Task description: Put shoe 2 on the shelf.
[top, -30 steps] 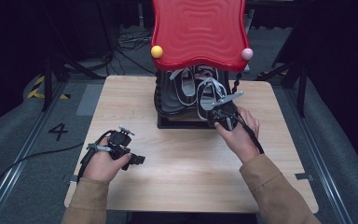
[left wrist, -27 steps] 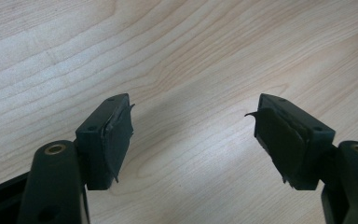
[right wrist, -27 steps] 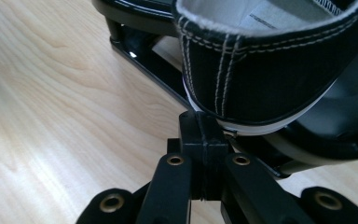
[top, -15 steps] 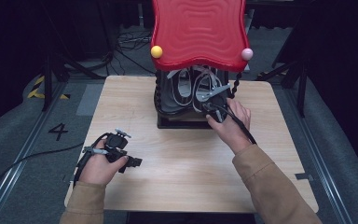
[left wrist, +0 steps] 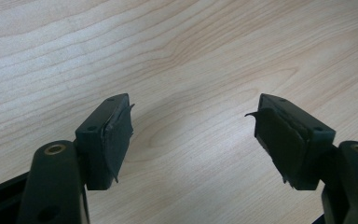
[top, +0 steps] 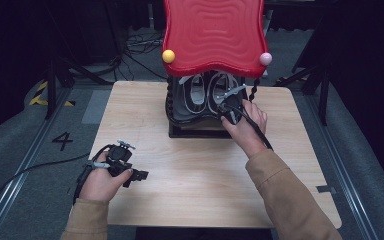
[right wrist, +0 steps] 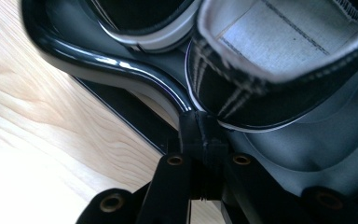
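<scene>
A pair of black sneakers with white soles, the left shoe (top: pixel 196 92) and the right shoe (top: pixel 219 90), sits on the dark lower shelf (top: pixel 190 117) of a rack with a wavy red top (top: pixel 212 32). My right gripper (top: pixel 225 107) reaches under the red top to the shelf's front. In the right gripper view its jaws are pressed together, and the right gripper (right wrist: pixel 200 123) tips touch the sole edge of the nearer shoe (right wrist: pixel 261 70) beside the glossy shelf rim (right wrist: pixel 121 60). My left gripper (top: pixel 142 175) hovers low at the table's front left; in its own view the left gripper (left wrist: pixel 193 126) stands open over bare wood.
The wooden table (top: pixel 190 170) carries the rack at its far middle. Twisted black posts (top: pixel 253 90) hold up the red top, which has a yellow ball (top: pixel 168 56) and a pink ball (top: pixel 265 58) at its front corners. Cables lie on the grey floor (top: pixel 25 165) at the left.
My right hand has moved left and farther in under the red top, up to the right shoe. The left hand has barely shifted.
</scene>
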Tool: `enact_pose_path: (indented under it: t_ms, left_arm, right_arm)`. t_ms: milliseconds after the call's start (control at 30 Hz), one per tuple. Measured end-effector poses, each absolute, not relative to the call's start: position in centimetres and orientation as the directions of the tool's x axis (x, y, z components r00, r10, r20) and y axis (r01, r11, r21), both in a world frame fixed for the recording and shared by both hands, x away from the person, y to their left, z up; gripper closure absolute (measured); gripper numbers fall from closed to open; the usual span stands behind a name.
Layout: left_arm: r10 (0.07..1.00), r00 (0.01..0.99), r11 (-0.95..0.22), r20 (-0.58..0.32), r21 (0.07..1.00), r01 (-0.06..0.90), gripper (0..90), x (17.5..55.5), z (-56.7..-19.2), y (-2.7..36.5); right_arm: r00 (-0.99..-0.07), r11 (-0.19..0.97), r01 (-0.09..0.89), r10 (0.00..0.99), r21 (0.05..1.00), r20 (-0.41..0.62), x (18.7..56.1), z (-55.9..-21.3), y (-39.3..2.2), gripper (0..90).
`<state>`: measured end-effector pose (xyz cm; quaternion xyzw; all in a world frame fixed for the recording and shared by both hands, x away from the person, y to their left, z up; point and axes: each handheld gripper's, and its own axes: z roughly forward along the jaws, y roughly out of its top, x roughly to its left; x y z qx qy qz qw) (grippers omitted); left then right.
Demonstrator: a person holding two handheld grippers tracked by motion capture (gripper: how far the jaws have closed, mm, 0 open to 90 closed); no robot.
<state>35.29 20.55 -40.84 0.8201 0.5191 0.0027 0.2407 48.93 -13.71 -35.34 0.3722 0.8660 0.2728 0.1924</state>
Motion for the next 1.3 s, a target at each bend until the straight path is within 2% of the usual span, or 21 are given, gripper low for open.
enact_pose_path:
  t_ms: [233,400,500,633,733,1000,1300]
  left_arm:
    - [0.848,0.469,-0.355,-0.247,0.392,0.849,28.2,35.4,-41.0,20.3]
    - [0.848,0.468,-0.353,-0.247,0.394,0.849,28.2,35.6,-41.0,20.3]
    - [0.847,0.47,-0.354,-0.247,0.397,0.847,28.3,35.7,-41.0,20.3]
    - [0.847,0.47,-0.353,-0.247,0.399,0.846,28.3,35.7,-40.9,20.2]
    - [0.846,0.475,-0.357,-0.242,0.404,0.842,28.5,35.7,-40.9,20.2]
    - [0.846,0.477,-0.359,-0.239,0.408,0.84,28.5,35.6,-40.7,20.1]
    - [0.842,0.481,-0.358,-0.243,0.416,0.836,28.6,35.8,-40.6,20.0]
  right_arm:
    - [-0.654,0.598,0.533,0.74,0.599,-0.156,49.0,-35.6,-13.4,90.0]
    - [-0.663,0.588,0.525,0.736,0.615,-0.138,48.6,-35.3,-14.0,90.0]
    - [-0.682,0.582,0.522,0.724,0.624,-0.106,48.2,-34.7,-14.4,80.1]
    - [-0.697,0.588,0.505,0.709,0.632,-0.103,47.4,-34.0,-15.3,77.4]
    - [-0.701,0.55,0.521,0.712,0.652,-0.04,46.3,-33.0,-16.9,72.3]
    - [-0.706,0.522,0.526,0.709,0.672,0.003,44.5,-32.2,-19.8,65.5]
    - [-0.706,0.522,0.52,0.708,0.675,-0.003,42.7,-32.6,-23.1,55.7]
